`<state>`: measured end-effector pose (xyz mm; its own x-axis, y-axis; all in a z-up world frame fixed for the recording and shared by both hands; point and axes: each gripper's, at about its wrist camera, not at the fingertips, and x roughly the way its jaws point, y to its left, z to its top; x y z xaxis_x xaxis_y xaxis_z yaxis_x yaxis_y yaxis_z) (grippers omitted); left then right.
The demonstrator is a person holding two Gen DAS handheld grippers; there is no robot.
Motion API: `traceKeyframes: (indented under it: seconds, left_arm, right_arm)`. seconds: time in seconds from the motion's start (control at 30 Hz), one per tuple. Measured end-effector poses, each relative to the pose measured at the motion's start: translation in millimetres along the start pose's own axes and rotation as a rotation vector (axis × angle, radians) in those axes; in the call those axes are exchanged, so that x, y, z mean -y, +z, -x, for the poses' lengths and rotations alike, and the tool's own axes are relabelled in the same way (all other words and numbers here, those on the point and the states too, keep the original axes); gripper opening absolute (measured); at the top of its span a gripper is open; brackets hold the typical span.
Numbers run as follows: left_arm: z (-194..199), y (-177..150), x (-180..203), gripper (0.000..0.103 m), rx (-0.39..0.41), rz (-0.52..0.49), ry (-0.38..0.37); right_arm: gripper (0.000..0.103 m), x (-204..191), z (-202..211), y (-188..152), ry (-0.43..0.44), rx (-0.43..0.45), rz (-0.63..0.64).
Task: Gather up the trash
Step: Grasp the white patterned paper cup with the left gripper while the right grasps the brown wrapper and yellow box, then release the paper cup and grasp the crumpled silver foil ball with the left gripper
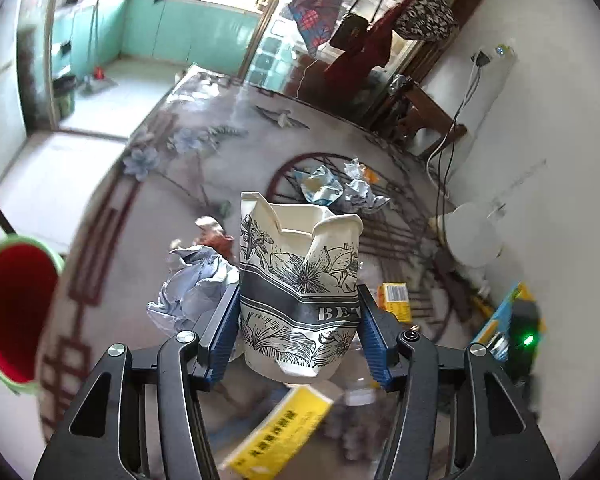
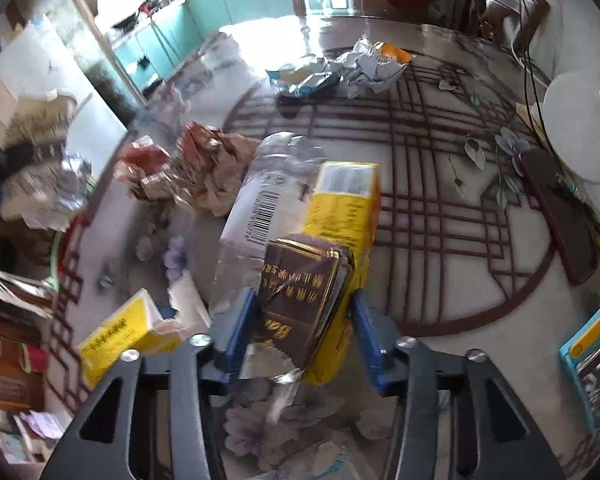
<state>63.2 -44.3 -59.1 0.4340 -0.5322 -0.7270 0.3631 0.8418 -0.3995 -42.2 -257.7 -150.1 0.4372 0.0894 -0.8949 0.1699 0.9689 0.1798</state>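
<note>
My left gripper (image 1: 298, 320) is shut on a crushed white paper cup with black flower print (image 1: 300, 276), held upright above the patterned table (image 1: 180, 184). A red bin with a green rim (image 1: 16, 312) is at the far left. My right gripper (image 2: 302, 324) is shut on a brown foil-lined packet (image 2: 300, 296), pressed against a yellow box (image 2: 344, 216) and a silver barcode wrapper (image 2: 256, 208). Crumpled paper lies on the table in both views (image 1: 196, 284) (image 2: 208, 168).
More wrappers and crumpled paper (image 2: 340, 68) lie at the table's far side. A yellow carton (image 2: 120, 332) lies near left. A white round object (image 2: 580, 120), a dark phone (image 2: 560, 216) and cables are on the right. A blue-yellow box (image 2: 592, 356) lies at the right edge.
</note>
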Motion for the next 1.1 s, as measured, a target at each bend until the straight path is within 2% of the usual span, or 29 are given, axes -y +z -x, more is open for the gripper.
traceKeyframes:
  seconds: [0.1,0.17,0.23,0.4,0.53,0.7,0.8,0.83,0.87,0.9,0.97,1.03,1.1]
  left_arm:
    - [0,-1,-5,0.056,-0.009,0.01,-0.049]
    - [-3,-3,-9,0.061,-0.02,0.013,-0.078]
    - [-4,-5,-13,0.084,-0.024,0.004,-0.064]
    - [-7,-11,-24,0.083,-0.05,0.004,-0.068]
    - [-9,-17,-33,0.084,-0.087,-0.06,-0.015]
    - [-13,-38,-61,0.084,-0.195,-0.109,0.02]
    - [-29,-48,-71,0.084,-0.23,-0.085,-0.004]
    - [-36,-50,-73,0.081,-0.24,-0.077,-0.003]
    - [-46,-53,-76,0.073,-0.258,-0.072,-0.002]
    - [-55,-56,-79,0.053,-0.282,-0.07,0.001]
    - [-62,-59,-84,0.052,-0.296,-0.048,-0.041]
    - [-56,-56,-84,0.044,-0.284,-0.065,-0.045]
    - [-42,-52,-86,0.043,-0.248,-0.079,-0.041]
  right_arm:
    - [0.041,1,11,1,0.029,0.032,-0.045]
    - [0.041,3,19,2,0.05,0.052,-0.081]
    - [0.041,2,26,3,0.042,0.069,-0.102]
    - [0.04,-5,45,1,0.005,0.115,-0.111]
    - [0.04,-12,58,-3,-0.001,0.134,-0.134]
    - [0.04,-21,67,-11,-0.013,0.142,-0.168]
    - [0.04,-28,69,-12,-0.018,0.15,-0.172]
    - [0.04,-32,71,-11,-0.023,0.158,-0.172]
    - [0.04,-36,74,-10,-0.027,0.167,-0.171]
    - [0.04,-39,75,-9,-0.031,0.174,-0.168]
    - [0.04,-50,82,-7,-0.044,0.193,-0.152]
    - [0.04,-58,89,-6,-0.055,0.211,-0.145]
    - [0.039,-65,97,-6,-0.064,0.231,-0.151]
